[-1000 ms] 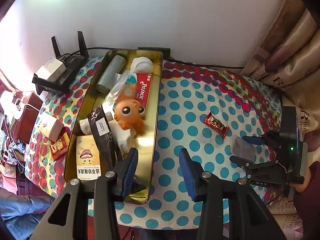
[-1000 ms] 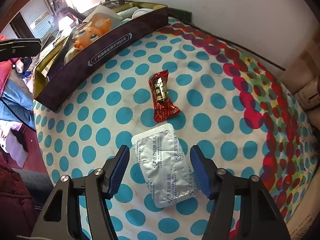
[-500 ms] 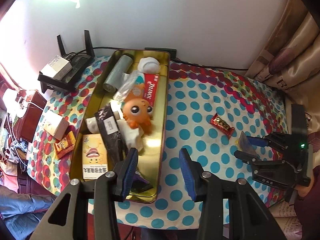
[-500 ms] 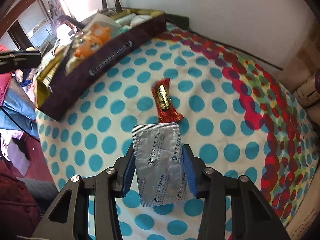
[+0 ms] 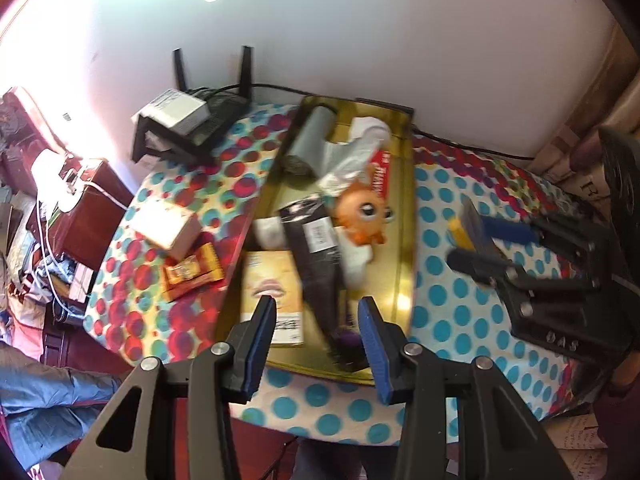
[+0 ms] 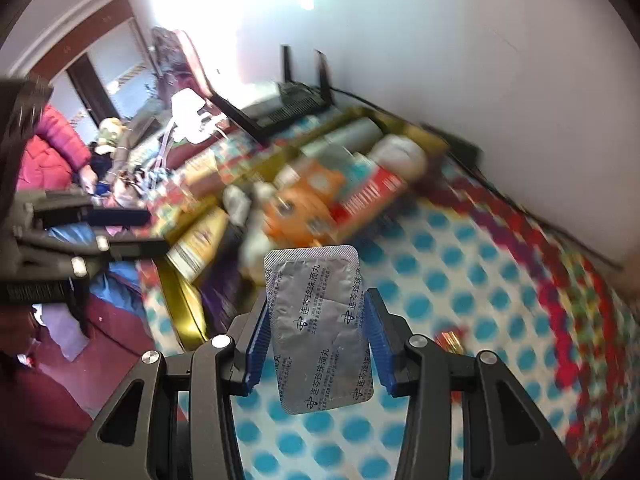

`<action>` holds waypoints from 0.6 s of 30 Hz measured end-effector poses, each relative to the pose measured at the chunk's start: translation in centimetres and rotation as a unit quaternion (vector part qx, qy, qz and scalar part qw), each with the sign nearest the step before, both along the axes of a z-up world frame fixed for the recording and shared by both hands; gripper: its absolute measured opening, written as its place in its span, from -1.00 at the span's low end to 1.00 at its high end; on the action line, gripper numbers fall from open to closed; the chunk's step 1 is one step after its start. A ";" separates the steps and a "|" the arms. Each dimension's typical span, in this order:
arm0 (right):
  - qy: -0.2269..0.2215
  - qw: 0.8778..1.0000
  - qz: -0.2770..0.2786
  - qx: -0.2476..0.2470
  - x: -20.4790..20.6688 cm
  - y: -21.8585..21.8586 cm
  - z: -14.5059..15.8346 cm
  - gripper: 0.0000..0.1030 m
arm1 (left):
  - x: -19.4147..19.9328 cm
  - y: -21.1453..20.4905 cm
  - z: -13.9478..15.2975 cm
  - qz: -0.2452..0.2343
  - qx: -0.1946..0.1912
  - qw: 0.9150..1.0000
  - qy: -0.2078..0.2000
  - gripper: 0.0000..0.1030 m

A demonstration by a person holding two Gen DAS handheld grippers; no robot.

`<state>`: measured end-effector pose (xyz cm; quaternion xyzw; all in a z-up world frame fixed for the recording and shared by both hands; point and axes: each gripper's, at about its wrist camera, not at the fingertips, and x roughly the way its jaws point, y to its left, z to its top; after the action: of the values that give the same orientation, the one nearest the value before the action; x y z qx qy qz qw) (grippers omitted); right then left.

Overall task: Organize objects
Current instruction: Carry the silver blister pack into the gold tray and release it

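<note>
The silver foil blister pack (image 6: 320,328) repeats the printed Chinese name "连今珍珠滴丸". The black hand-held gripper (image 5: 476,248) body carries raised letters "DAS". Lettering on the red carton (image 6: 368,196) is too blurred to read.

White wall (image 5: 360,32), polka-dot tablecloth (image 5: 452,292)

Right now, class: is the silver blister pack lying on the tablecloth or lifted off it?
Lifted. The blister pack is clamped between the right gripper's blue pads, with the dotted tablecloth blurred beneath it.
</note>
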<state>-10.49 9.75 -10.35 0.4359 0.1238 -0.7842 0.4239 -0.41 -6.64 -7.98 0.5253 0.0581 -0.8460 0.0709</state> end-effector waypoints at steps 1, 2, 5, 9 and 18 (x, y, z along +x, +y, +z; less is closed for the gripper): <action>0.003 1.000 0.007 -0.003 -0.1 -1.0 0.3 -0.19 | 0.2 -0.5 0.0 0.003 0.000 1.000 0.000 -0.16; 0.008 1.000 0.014 -0.006 -0.2 -2.3 0.5 -0.19 | 0.5 -1.0 0.0 0.007 0.000 1.000 -0.001 -0.16; 0.012 0.999 0.032 -0.009 -0.3 -5.5 0.7 -0.19 | 1.0 -2.4 0.0 0.014 0.000 1.000 -0.001 -0.16; 0.015 0.999 0.051 -0.002 -0.2 -8.8 0.5 -0.18 | 1.6 -4.3 -0.1 0.031 0.005 1.000 -0.001 -0.16; -0.001 1.000 0.026 0.012 -1.1 -11.6 -1.3 -0.14 | 2.4 -7.2 -1.0 0.054 0.016 0.998 -0.011 -0.16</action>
<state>-11.58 -1.87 -11.68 0.4381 0.1439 -0.7709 0.4393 2.04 -13.82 -9.03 0.5315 0.0993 -0.8342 0.1085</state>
